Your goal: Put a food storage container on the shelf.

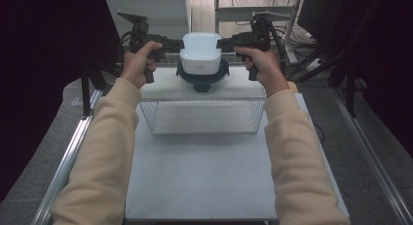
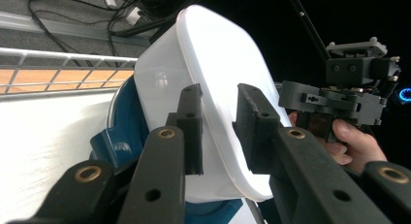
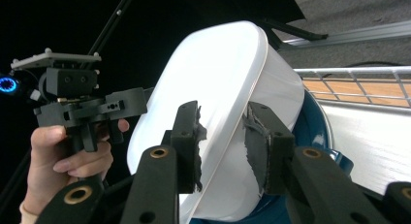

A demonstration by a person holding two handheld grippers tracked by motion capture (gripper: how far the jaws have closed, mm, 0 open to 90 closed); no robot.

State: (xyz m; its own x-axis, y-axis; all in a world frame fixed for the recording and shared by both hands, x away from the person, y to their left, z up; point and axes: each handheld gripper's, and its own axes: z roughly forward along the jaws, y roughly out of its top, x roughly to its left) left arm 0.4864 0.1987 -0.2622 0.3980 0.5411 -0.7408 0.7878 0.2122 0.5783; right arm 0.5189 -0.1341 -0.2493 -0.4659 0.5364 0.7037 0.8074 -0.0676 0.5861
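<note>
A white rounded tub [image 1: 200, 49] sits upside down on a dark blue ring over a clear bowl [image 1: 202, 80], at the far side of a wire basket [image 1: 202, 117]. My left gripper [image 1: 174, 44] meets the tub from the left and my right gripper [image 1: 224, 44] from the right. In the left gripper view the jaws of the left gripper [image 2: 220, 112] straddle the rim of the white tub [image 2: 213, 54] and pinch it. In the right gripper view the right gripper [image 3: 223, 132], its pads torn, clamps the opposite rim of the tub [image 3: 218, 73]. I cannot tell whether the bowl rests on anything.
The basket stands on a white table [image 1: 204, 176] with metal rails along both sides. Behind the basket are cables and a metal frame [image 1: 253, 13]. Dark curtains close off left and right. Each gripper view also shows the other hand and its gripper [image 2: 339, 93] [image 3: 77, 103].
</note>
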